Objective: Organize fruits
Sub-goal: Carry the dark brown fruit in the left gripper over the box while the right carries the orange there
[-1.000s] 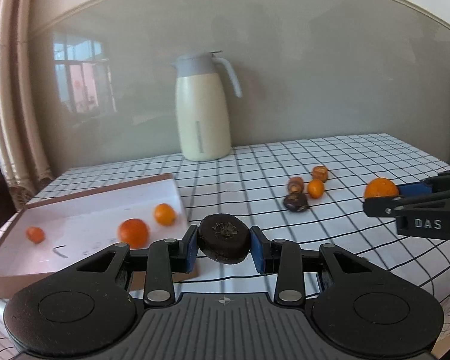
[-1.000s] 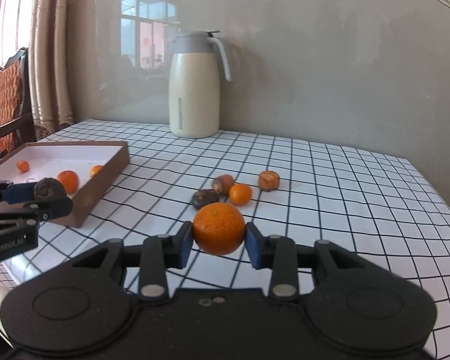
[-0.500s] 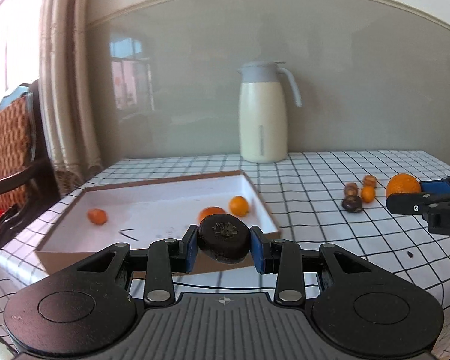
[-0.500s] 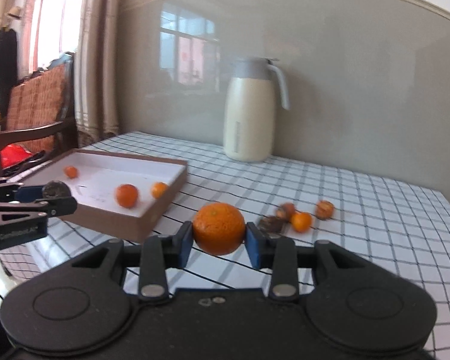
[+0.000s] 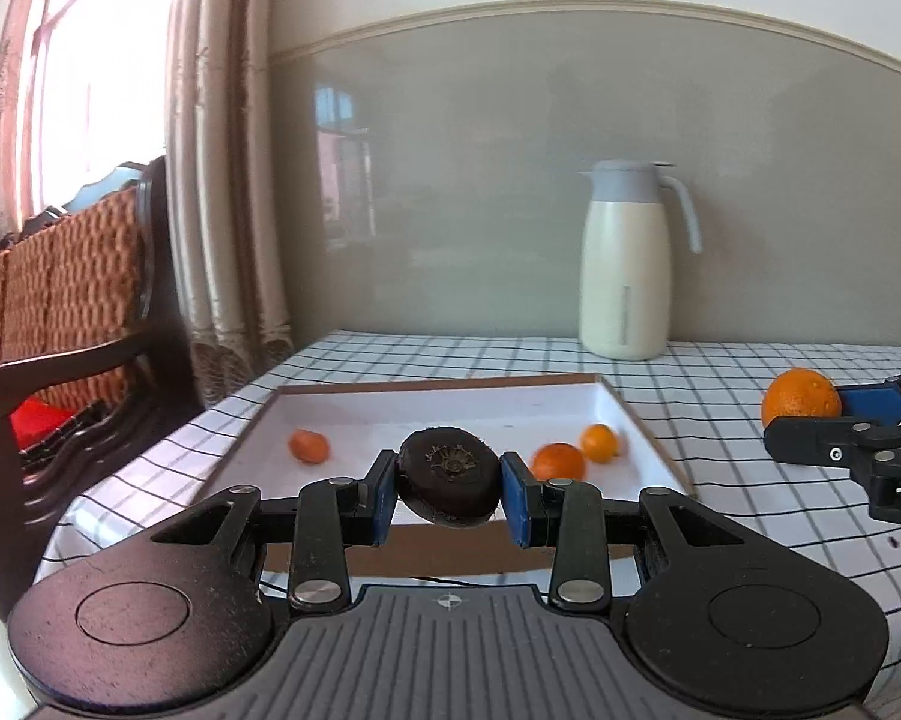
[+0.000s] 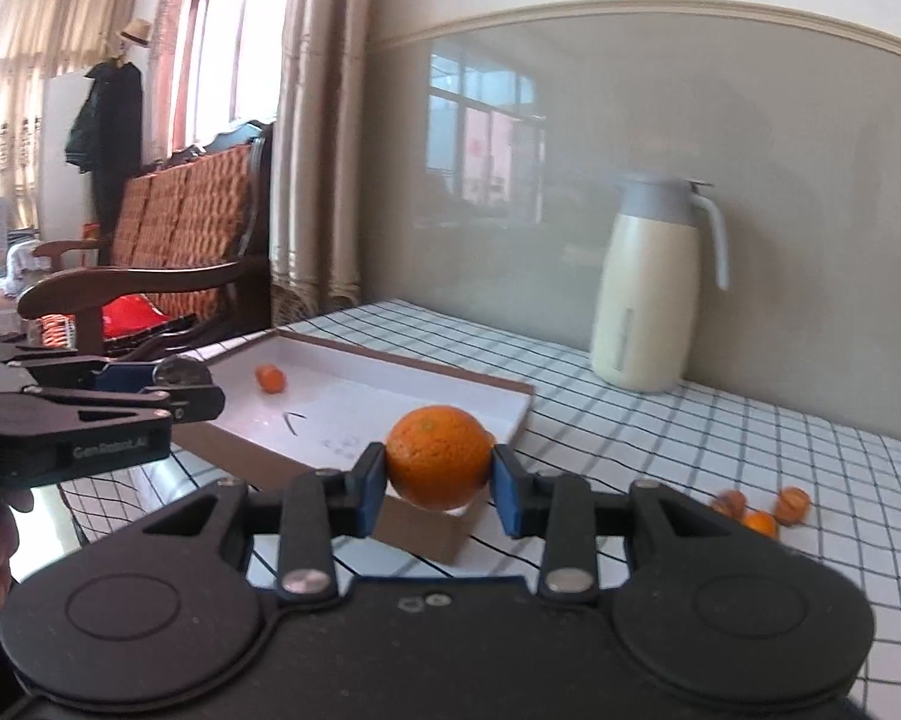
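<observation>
Your left tool (image 5: 449,495) is clamped on a dark brown, flattened round fruit (image 5: 449,483), its blue pads pressed against both sides, and you hold it above the near edge of the shallow white cardboard tray with brown walls (image 5: 642,420). Inside that tray lie three small orange fruits: one toward the left (image 5: 309,446) and two close together near the right wall (image 5: 558,461). Your right tool (image 6: 439,483) grips a large round orange (image 6: 439,455) in the same way, just beside the tray's near right corner in its own view. The tray sits on the desk covered with a white cloth with a black grid (image 6: 750,450). A few small orange and brown fruits (image 6: 759,507) lie on the cloth well apart from the tray, to the right. A cream jug with a grey lid and handle (image 5: 625,261) stands upright by the wall.
</observation>
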`<action>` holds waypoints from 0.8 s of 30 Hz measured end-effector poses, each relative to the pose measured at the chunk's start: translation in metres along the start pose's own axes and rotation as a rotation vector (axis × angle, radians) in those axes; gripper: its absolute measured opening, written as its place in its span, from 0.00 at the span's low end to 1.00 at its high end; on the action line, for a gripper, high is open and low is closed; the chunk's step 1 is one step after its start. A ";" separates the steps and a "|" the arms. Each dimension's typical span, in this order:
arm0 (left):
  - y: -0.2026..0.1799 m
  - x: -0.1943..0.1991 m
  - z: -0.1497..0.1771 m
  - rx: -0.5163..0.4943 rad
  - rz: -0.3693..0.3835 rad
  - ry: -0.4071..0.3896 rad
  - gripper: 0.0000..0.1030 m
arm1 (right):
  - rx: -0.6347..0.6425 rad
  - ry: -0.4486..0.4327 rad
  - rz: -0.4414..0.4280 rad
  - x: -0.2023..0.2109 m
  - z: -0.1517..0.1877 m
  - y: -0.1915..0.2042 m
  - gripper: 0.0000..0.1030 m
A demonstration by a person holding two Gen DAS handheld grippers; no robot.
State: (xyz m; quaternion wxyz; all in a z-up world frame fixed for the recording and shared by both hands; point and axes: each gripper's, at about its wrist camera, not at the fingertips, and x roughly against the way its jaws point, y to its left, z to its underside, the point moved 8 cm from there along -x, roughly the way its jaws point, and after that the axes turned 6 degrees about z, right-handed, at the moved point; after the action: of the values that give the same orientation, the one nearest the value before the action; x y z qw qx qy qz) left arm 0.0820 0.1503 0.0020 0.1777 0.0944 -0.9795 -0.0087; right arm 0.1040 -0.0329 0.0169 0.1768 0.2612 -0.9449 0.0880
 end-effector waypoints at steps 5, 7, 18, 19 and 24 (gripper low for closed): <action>0.024 -0.005 -0.003 0.025 -0.041 -0.019 0.35 | -0.004 -0.015 -0.028 -0.011 -0.010 0.009 0.28; 0.031 -0.007 -0.003 0.037 -0.054 -0.022 0.35 | 0.010 -0.021 -0.035 -0.014 -0.013 0.013 0.28; 0.059 -0.025 0.001 0.088 -0.096 -0.026 0.35 | 0.027 -0.041 -0.040 -0.036 -0.023 0.020 0.28; 0.062 -0.026 0.001 0.089 -0.101 -0.027 0.35 | 0.028 -0.042 -0.041 -0.037 -0.023 0.021 0.28; 0.073 -0.031 0.000 0.099 -0.122 -0.032 0.35 | 0.038 -0.045 -0.044 -0.044 -0.027 0.024 0.28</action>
State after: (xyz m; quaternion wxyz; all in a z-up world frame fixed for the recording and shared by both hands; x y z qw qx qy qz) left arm 0.0970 0.2275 -0.0050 0.1562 0.1623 -0.9739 0.0276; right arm 0.1345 0.0142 0.0230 0.1525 0.2871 -0.9408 0.0961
